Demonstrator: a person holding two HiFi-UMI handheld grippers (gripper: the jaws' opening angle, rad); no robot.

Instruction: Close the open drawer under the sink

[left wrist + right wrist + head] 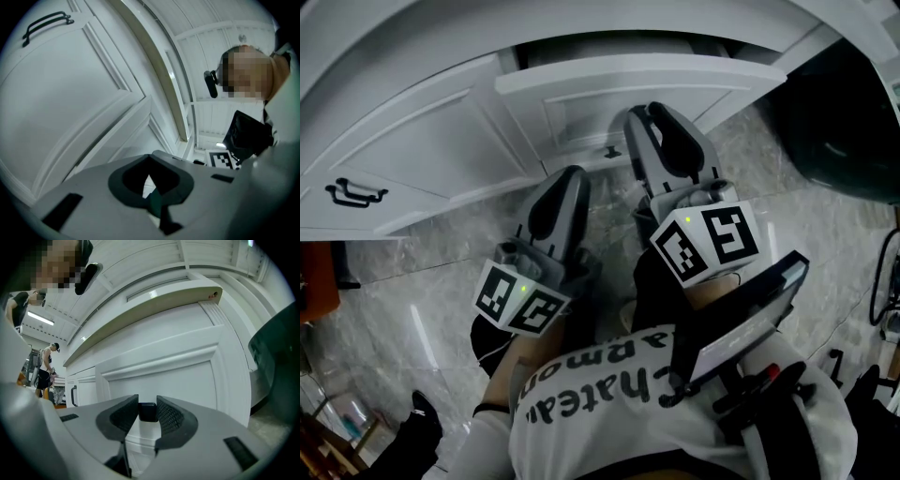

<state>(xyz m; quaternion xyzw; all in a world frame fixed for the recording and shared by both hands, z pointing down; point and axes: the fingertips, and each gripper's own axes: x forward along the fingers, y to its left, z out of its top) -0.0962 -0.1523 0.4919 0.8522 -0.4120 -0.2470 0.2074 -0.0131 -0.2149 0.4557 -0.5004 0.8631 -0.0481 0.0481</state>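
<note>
The white drawer front stands pulled out from the cabinet under the counter. In the right gripper view it fills the middle, with its small black knob between the ribbed pads. My right gripper is shut on that knob and points level at the drawer. From the head view the right gripper reaches up to the drawer front. My left gripper hangs lower and to the left, short of the cabinet, with its fingertips together and nothing in them.
A closed cabinet door with a black bar handle lies to the left of the drawer. A dark round bin stands on the marble floor at the right. A person stands far off at the left.
</note>
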